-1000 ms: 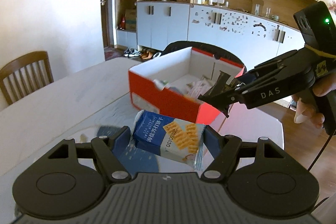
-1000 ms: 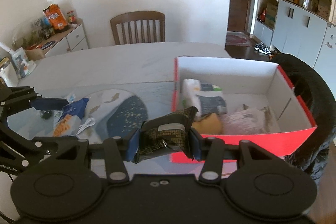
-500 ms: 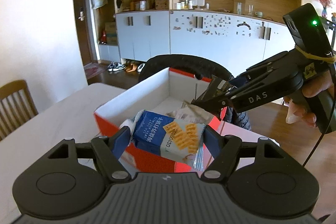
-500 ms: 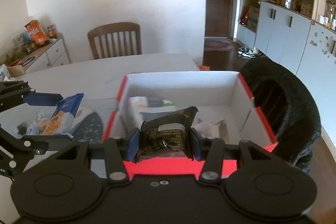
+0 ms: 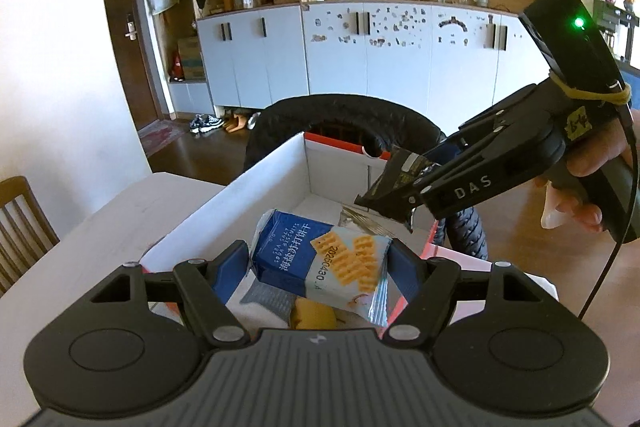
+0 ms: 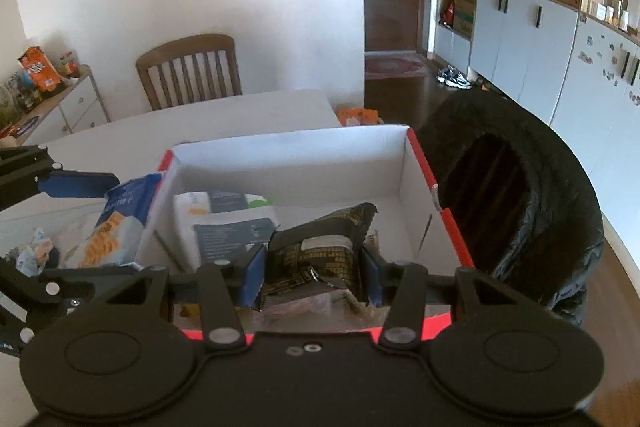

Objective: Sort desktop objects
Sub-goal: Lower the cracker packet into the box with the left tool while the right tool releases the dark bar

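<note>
My left gripper (image 5: 320, 265) is shut on a blue and white cracker packet (image 5: 320, 259) and holds it over the near end of the red box (image 5: 260, 187). The packet also shows in the right wrist view (image 6: 116, 227), at the box's left wall. My right gripper (image 6: 312, 263) is shut on a dark gold-patterned sachet (image 6: 320, 247) and holds it above the red box (image 6: 424, 167). In the left wrist view the right gripper (image 5: 384, 203) hangs over the box with the sachet (image 5: 396, 179).
The box holds a white and dark pouch (image 6: 224, 223), a yellow item (image 5: 312, 315) and other wrappers. It stands on a pale table (image 6: 200, 119). A black padded chair (image 6: 528, 195) is behind the box; a wooden chair (image 6: 188, 71) is at the far side.
Both grippers have moved forward with their loads. The cracker packet was in front of the box and is now over its near end. The sachet is now over the box's inside.
</note>
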A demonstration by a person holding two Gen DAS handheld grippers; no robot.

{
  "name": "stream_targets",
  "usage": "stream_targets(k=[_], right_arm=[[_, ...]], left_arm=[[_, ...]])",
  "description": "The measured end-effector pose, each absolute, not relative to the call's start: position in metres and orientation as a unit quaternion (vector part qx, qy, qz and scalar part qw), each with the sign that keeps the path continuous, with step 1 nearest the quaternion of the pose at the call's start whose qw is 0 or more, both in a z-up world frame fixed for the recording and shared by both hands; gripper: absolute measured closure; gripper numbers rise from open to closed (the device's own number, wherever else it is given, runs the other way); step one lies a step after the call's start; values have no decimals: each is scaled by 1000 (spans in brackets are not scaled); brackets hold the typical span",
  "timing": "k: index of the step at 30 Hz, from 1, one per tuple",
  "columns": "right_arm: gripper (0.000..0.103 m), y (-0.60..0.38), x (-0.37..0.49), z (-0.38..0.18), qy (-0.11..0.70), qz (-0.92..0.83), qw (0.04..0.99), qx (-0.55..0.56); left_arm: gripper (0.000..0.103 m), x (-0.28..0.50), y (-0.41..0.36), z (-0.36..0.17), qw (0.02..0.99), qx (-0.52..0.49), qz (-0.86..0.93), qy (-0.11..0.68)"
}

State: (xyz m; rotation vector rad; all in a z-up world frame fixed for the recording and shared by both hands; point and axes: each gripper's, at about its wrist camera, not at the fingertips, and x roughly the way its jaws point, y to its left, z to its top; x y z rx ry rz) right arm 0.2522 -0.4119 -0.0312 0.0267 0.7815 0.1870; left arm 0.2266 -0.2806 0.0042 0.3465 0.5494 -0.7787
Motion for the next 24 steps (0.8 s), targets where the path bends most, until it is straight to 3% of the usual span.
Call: stream_targets(k=[24], right_arm=[[54, -418, 371, -83, 459, 96, 883, -1]], left_arm=[[28, 317, -347, -47, 843, 212, -350, 350]])
